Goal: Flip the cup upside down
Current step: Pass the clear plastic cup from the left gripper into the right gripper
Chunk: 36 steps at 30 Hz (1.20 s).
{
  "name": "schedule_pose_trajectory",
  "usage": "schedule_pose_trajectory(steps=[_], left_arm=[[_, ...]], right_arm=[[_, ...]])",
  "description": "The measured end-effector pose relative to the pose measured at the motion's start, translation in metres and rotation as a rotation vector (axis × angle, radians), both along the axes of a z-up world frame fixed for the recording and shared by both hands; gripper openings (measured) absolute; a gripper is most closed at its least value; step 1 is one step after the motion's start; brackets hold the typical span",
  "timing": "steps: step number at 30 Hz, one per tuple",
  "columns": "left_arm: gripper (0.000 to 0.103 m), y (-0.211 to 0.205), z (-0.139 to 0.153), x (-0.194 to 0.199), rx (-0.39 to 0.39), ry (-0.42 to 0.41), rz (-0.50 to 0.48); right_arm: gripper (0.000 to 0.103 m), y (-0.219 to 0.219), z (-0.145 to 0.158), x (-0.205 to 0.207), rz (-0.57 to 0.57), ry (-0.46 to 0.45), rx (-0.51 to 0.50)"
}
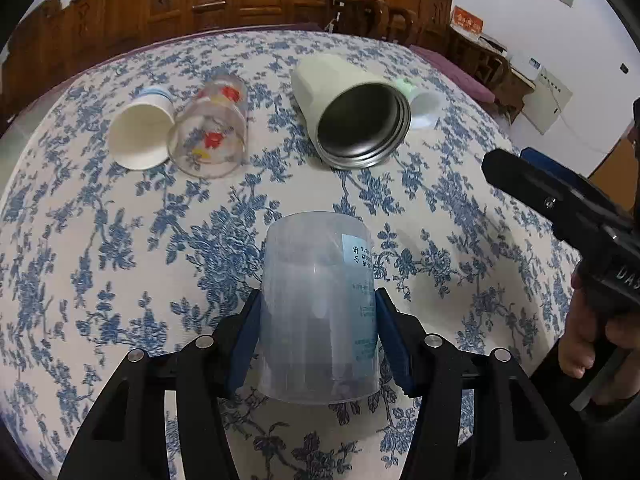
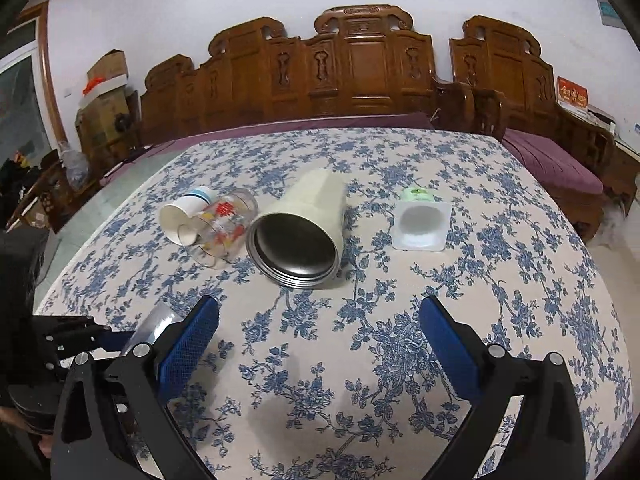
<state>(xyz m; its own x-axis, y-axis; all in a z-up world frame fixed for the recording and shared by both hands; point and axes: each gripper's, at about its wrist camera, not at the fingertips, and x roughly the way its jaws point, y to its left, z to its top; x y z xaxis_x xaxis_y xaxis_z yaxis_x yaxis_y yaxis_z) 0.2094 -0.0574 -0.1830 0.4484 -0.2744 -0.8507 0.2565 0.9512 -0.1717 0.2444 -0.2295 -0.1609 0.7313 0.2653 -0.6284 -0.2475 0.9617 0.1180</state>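
The left gripper (image 1: 318, 344) is squeezing a see-through plastic cup (image 1: 318, 304). Its two blue pads (image 1: 245, 340) press on the cup's sides, one on each side, so the cup cannot slip out. The cup is held above the flowery tablecloth (image 1: 120, 280). It looks like one flat end faces away from the camera, but the plastic is so clear that I cannot tell which end is the open one. I think the grip is on the sides so the cup can be turned over and set down on its mouth.

The right gripper (image 2: 318, 340) is wide open and holds nothing. It waits over the cloth, near the left one.

Farther out, other cups lie on their sides: a paper cup (image 1: 140, 136) touching a glass with red flowers (image 1: 212, 128), then a big cream metal cup (image 1: 352, 112), and a small white tub (image 1: 424, 104) behind it.

The left view shows the grip on the cup up close. The right view only shows a bit of the clear cup at its left edge, but it shows the white tub much better, apart from the metal cup
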Motion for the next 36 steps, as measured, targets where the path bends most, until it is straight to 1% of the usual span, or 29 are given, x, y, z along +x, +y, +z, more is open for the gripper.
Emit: schedule_pose_trajectory(steps=[4,7,9,10,12,13,14,15,16,17,19,21,25,28,29,33,36], left_arm=[[0.053,0.001,-0.009,0.003,0.007,0.010,0.012],[0.054,0.002,-0.006,0.002,0.019,-0.006,0.013],[0.059,0.006,0.001,-0.002,0.017,-0.027,0.020],[0.063,0.009,0.005,-0.003,0.016,-0.039,0.025],[0.065,0.019,0.017,-0.008,0.015,-0.074,0.047],[0.068,0.026,0.023,-0.011,0.014,-0.093,0.059],[0.074,0.033,0.028,-0.015,0.018,-0.112,0.074],[0.076,0.037,0.032,-0.017,0.022,-0.128,0.087],[0.079,0.044,0.037,-0.021,0.034,-0.155,0.103],[0.085,0.048,0.039,-0.022,0.042,-0.173,0.112],[0.095,0.061,0.046,-0.029,0.079,-0.234,0.153],[0.095,0.072,0.049,-0.031,0.106,-0.269,0.179],[0.095,0.095,0.052,-0.033,0.127,-0.294,0.208],[0.095,0.109,0.051,-0.033,0.109,-0.292,0.222],[0.095,0.115,0.051,-0.031,0.103,-0.291,0.233],[0.095,0.126,0.050,-0.029,0.086,-0.294,0.257],[0.095,0.131,0.050,-0.027,0.093,-0.298,0.264]], right_arm=[[0.101,0.005,-0.003,0.002,0.013,0.008,-0.009],[0.101,0.009,-0.005,0.002,0.020,0.011,-0.013],[0.101,0.011,-0.005,0.002,0.022,0.013,-0.014],[0.101,0.012,-0.004,0.002,0.024,0.015,-0.012],[0.101,0.016,-0.003,0.003,0.028,0.021,-0.011],[0.101,0.018,-0.002,0.002,0.030,0.023,-0.012],[0.101,0.021,-0.001,0.002,0.035,0.026,-0.012],[0.101,0.023,0.001,0.002,0.039,0.028,-0.012],[0.101,0.026,0.002,0.002,0.042,0.030,-0.014],[0.101,0.030,0.004,0.002,0.047,0.035,-0.015],[0.100,0.036,0.005,0.001,0.058,0.049,-0.014],[0.098,0.041,0.004,0.000,0.068,0.069,-0.014],[0.092,0.057,-0.001,0.002,0.103,0.136,-0.002],[0.091,0.072,-0.008,0.007,0.132,0.212,0.018],[0.091,0.080,-0.011,0.010,0.141,0.251,0.021],[0.088,0.099,-0.025,0.018,0.152,0.358,0.039],[0.086,0.110,-0.037,0.025,0.148,0.451,0.059]])
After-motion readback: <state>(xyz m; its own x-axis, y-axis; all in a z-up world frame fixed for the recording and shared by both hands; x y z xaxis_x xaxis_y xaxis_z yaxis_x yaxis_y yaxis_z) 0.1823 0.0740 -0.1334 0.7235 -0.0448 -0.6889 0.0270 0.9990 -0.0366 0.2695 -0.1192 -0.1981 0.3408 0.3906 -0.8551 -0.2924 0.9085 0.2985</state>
